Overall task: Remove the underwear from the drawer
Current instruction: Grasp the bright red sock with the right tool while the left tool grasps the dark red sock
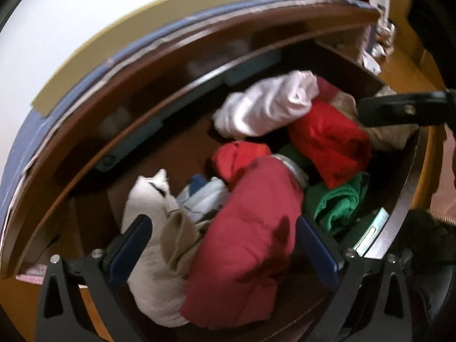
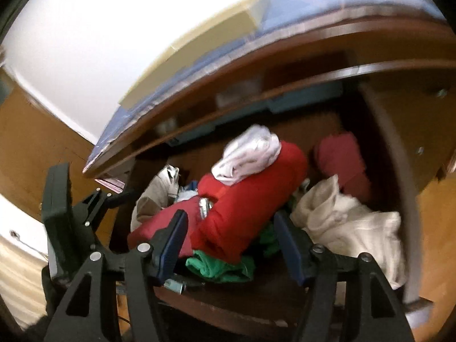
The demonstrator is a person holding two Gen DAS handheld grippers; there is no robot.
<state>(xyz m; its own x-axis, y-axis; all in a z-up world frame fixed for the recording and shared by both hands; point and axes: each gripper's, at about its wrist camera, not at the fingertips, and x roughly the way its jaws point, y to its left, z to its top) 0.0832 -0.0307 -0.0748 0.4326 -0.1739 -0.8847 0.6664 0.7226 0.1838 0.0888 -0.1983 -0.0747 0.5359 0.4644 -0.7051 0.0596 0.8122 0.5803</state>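
Drawer (image 1: 399, 199) pulled open, dark wood, packed with rolled underwear. Left gripper (image 1: 225, 245), fingers spread, straddles the crimson roll (image 1: 245, 242) at 6 o'clock; right gripper (image 2: 230, 242), fingers likewise spread, hovers over the bright red roll (image 2: 250, 199) and green piece (image 2: 222, 268). Advisable: descend around one roll only, close mid-bundle, lift straight up to avoid dragging neighbours. Blue-covered bed (image 1: 85, 85) at 11 o'clock; wooden floor (image 2: 28, 142) at 9 o'clock.

Blue cloth (image 1: 199, 14) covers the cabinet top, blurred. Pale yellow flat board (image 1: 136, 37) lies on the cloth, toward its far edge. White wall (image 1: 71, 8) behind the cloth. Orange-brown wooden floor (image 2: 31, 142) below and left of it.
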